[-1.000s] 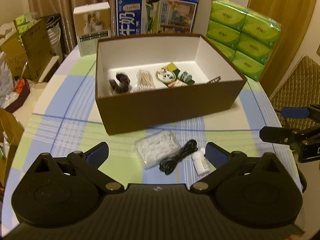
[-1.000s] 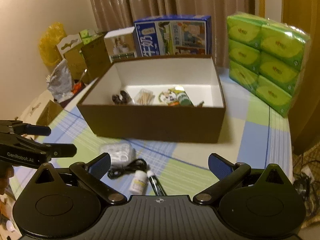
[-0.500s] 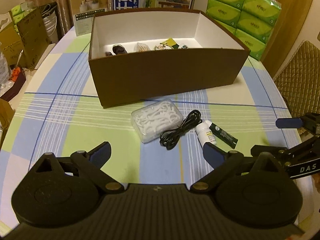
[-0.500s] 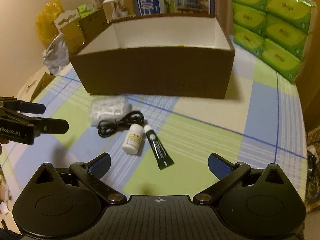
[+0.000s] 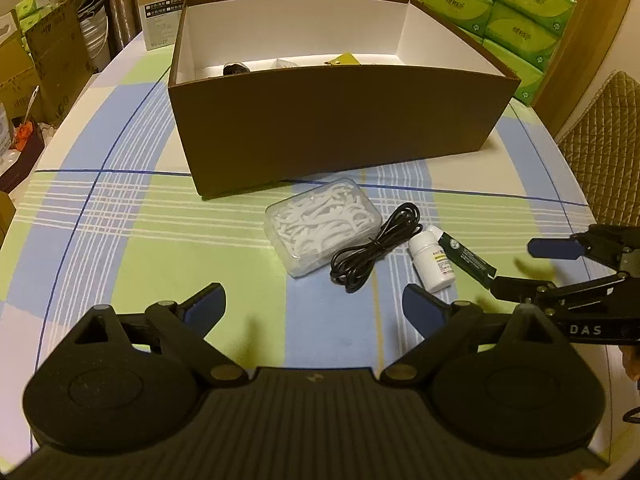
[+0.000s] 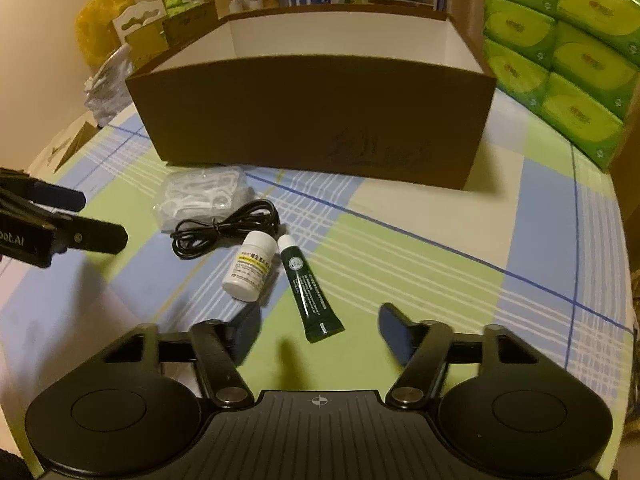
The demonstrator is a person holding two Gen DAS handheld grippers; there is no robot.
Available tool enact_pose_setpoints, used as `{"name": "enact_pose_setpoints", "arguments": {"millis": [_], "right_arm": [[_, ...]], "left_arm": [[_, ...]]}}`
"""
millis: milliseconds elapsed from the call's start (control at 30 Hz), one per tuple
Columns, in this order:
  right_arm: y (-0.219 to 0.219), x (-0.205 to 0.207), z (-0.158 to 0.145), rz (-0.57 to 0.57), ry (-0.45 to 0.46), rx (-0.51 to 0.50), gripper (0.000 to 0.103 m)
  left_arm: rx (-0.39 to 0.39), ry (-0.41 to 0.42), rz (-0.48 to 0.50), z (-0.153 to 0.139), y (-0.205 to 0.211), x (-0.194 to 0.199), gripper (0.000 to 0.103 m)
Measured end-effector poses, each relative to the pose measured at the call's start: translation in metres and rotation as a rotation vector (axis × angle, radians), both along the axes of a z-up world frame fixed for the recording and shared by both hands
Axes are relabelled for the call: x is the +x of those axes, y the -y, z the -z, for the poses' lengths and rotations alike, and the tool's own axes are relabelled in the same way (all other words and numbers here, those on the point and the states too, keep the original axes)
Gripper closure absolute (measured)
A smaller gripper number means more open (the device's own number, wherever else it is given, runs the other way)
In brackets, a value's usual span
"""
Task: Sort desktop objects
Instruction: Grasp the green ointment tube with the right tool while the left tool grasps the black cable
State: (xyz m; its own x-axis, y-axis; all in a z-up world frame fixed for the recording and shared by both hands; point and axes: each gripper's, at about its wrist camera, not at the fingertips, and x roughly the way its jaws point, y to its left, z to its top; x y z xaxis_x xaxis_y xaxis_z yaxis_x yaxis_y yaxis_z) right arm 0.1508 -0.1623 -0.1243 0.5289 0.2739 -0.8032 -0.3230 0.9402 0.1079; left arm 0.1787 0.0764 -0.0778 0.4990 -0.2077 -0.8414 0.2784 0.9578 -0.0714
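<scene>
1. Both claws lower than a second ago: brown box (image 6: 312, 120) now seen side-on, its contents mostly hidden behind the near wall.
2. Right claw (image 6: 316, 330) jaws just been closing, now about half spread, nothing between the pads; dark green tube (image 6: 310, 292) lying just ahead of them on the bench (image 6: 440, 264).
3. Left claw (image 5: 312, 306) wide open and empty, hovering short of the clear floss-pick case (image 5: 322, 226).
4. Still loose on the bench, close in front of the box: case, coiled black cable (image 5: 374, 248), white pill bottle (image 6: 250, 266) touching the tube.
5. Likely meaning: right claw set for the tube, left for the case or cable; four items left to box.
</scene>
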Motion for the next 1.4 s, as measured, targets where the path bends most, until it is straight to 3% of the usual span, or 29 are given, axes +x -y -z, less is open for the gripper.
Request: {"name": "enact_pose_setpoints", "arguments": {"millis": [133, 567, 700, 1000, 1067, 1133, 1267, 1400], "right_arm": [[-0.003, 0.005, 0.006, -0.020, 0.005, -0.016, 0.057], [-0.020, 0.023, 0.026, -0.088, 0.029, -0.060, 0.075], [-0.020, 0.025, 0.026, -0.084, 0.040, -0.066, 0.087], [0.017, 0.032, 0.020, 0.067, 0.015, -0.066, 0.088], [0.028, 0.031, 0.019, 0.099, 0.011, -0.061, 0.087], [0.040, 0.027, 0.018, 0.131, 0.005, -0.054, 0.087], [0.057, 0.018, 0.015, 0.176, -0.002, -0.048, 0.087], [0.071, 0.009, 0.014, 0.210, -0.006, -0.043, 0.087]], "left_arm": [[0.003, -0.012, -0.004, 0.005, -0.001, 0.005, 0.010], [0.004, -0.034, 0.021, 0.018, 0.003, 0.017, 0.014], [0.007, -0.035, 0.019, 0.019, 0.002, 0.021, 0.014], [0.003, -0.042, 0.020, 0.023, 0.006, 0.028, 0.014], [-0.001, -0.044, 0.046, 0.025, 0.010, 0.028, 0.017], [-0.010, -0.046, 0.081, 0.027, 0.015, 0.027, 0.027], [-0.020, -0.037, 0.173, 0.031, 0.028, 0.024, 0.039], [0.009, 0.016, 0.277, 0.031, 0.043, 0.018, 0.062]]}}
